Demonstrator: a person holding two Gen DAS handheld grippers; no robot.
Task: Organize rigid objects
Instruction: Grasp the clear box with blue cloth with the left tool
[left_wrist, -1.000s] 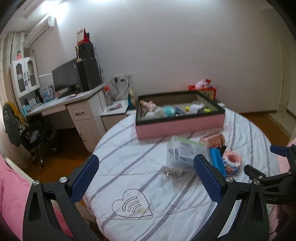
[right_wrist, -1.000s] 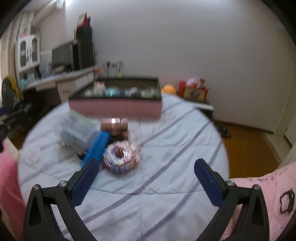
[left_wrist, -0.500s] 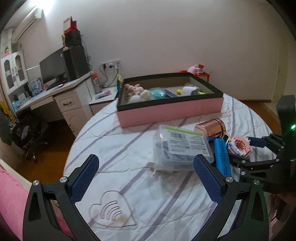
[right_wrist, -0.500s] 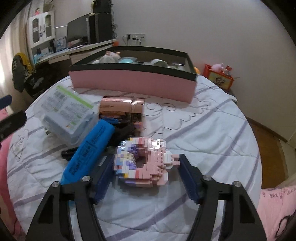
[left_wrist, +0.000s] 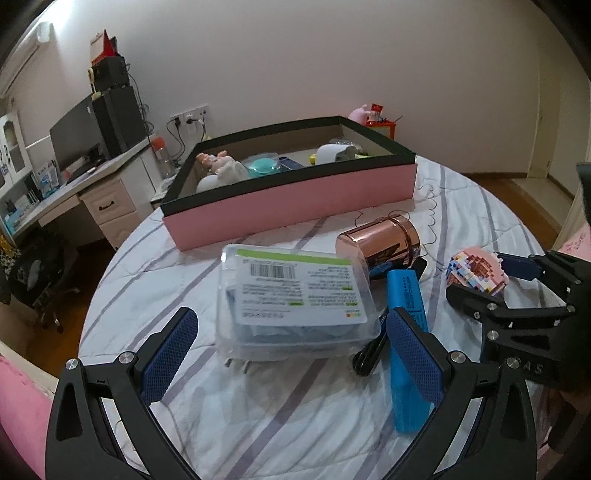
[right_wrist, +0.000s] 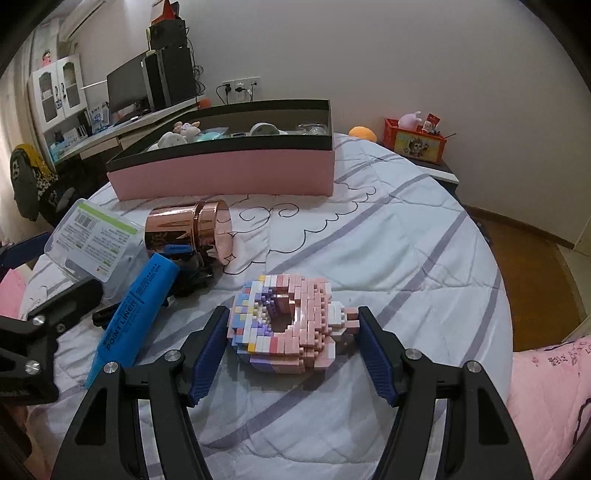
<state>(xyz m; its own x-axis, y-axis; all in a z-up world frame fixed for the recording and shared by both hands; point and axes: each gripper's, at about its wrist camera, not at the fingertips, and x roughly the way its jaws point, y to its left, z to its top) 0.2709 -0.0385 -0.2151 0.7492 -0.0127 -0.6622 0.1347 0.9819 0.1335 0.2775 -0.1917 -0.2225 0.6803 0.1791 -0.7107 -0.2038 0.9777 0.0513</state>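
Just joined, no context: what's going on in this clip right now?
A person with two handheld claws is tidying loose items on a quilted round bed into a pink box that already holds toys. The right claw is shut on a pink brick-built donut, which looks to be resting on the quilt. The left claw is open, hovering near a clear plastic case. A blue marker and a copper canister lie loose on the quilt.

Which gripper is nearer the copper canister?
Left, narrowly. The left gripper straddles the plastic case touching the copper canister; the right gripper brackets the brick donut beside it.
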